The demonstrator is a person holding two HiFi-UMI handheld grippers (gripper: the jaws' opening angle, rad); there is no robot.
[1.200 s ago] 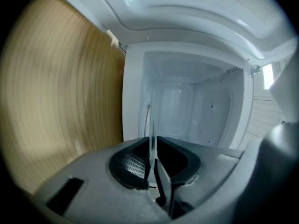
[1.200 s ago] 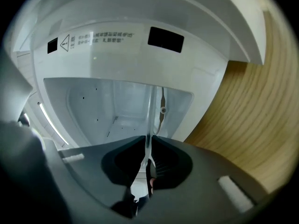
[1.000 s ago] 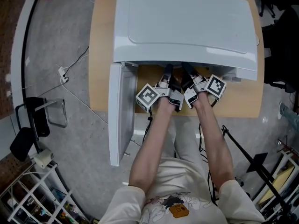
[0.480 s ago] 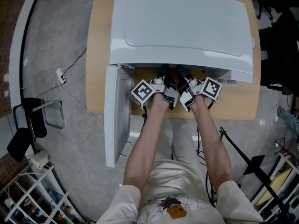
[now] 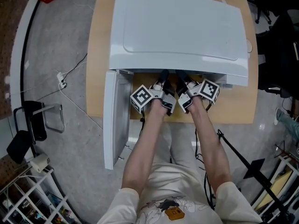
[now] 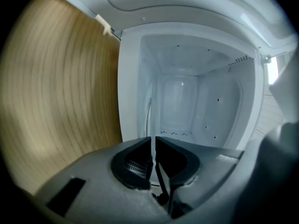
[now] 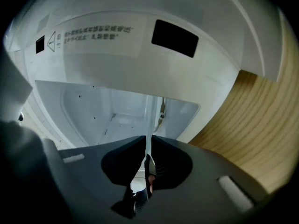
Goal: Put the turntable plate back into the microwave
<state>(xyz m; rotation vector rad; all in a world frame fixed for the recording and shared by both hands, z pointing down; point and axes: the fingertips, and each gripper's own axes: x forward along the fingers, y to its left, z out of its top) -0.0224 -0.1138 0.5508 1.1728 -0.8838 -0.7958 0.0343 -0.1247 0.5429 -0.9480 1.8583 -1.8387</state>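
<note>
The white microwave (image 5: 177, 27) stands on a wooden table (image 5: 100, 55) with its door (image 5: 117, 120) swung open to the left. Both grippers reach into its mouth side by side, the left gripper (image 5: 163, 76) next to the right gripper (image 5: 180, 76). In the left gripper view, the left gripper (image 6: 153, 146) is shut on the thin rim of the clear glass turntable plate (image 6: 150, 120), seen edge-on against the white cavity (image 6: 187, 106). In the right gripper view, the right gripper (image 7: 148, 146) has its jaws closing on the turntable plate (image 7: 150, 120), its pads against the glass. In the head view the plate is hidden.
A white cable (image 5: 70, 73) trails over the grey floor left of the table. A black chair (image 5: 32, 120) and a wire rack (image 5: 32, 195) stand at lower left. A black tripod (image 5: 252, 167) stands at lower right.
Both grippers stay at the microwave mouth with the plate rim between their jaws. The head view has shifted a little; nothing else has visibly moved.
</note>
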